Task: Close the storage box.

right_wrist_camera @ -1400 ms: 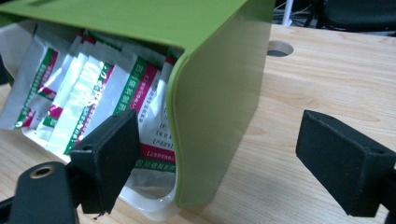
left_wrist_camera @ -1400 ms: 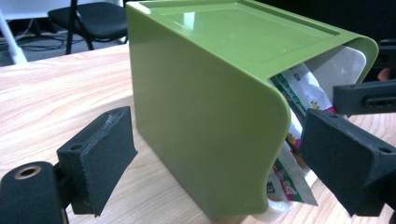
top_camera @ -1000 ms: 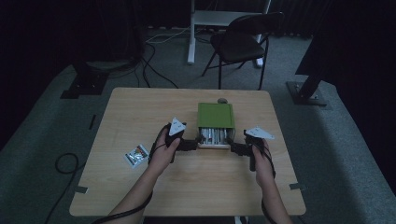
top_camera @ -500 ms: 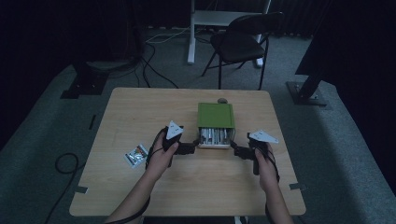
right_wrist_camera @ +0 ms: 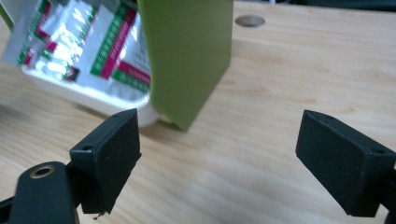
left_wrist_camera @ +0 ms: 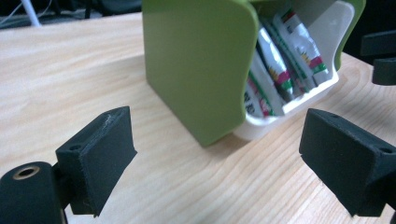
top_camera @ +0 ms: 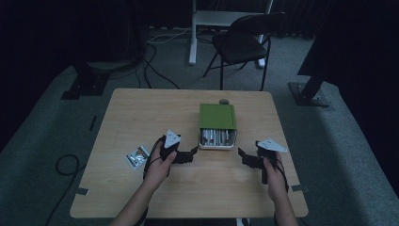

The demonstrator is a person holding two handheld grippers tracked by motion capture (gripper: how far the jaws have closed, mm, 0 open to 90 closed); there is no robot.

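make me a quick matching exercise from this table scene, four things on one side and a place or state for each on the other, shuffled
Things:
1. green box
2. loose packet
3. left gripper
4. right gripper

Places or states:
A. lies alone near the table's left edge
B. jaws open, right of the box's open end
C. mid-table, its open end full of sachets
D. jaws open, left of the box's open end

Pairs: 1-C, 2-A, 3-D, 4-B

Green lid [top_camera: 217, 116] hides the box's far half; packet [top_camera: 137, 156] print unreadable
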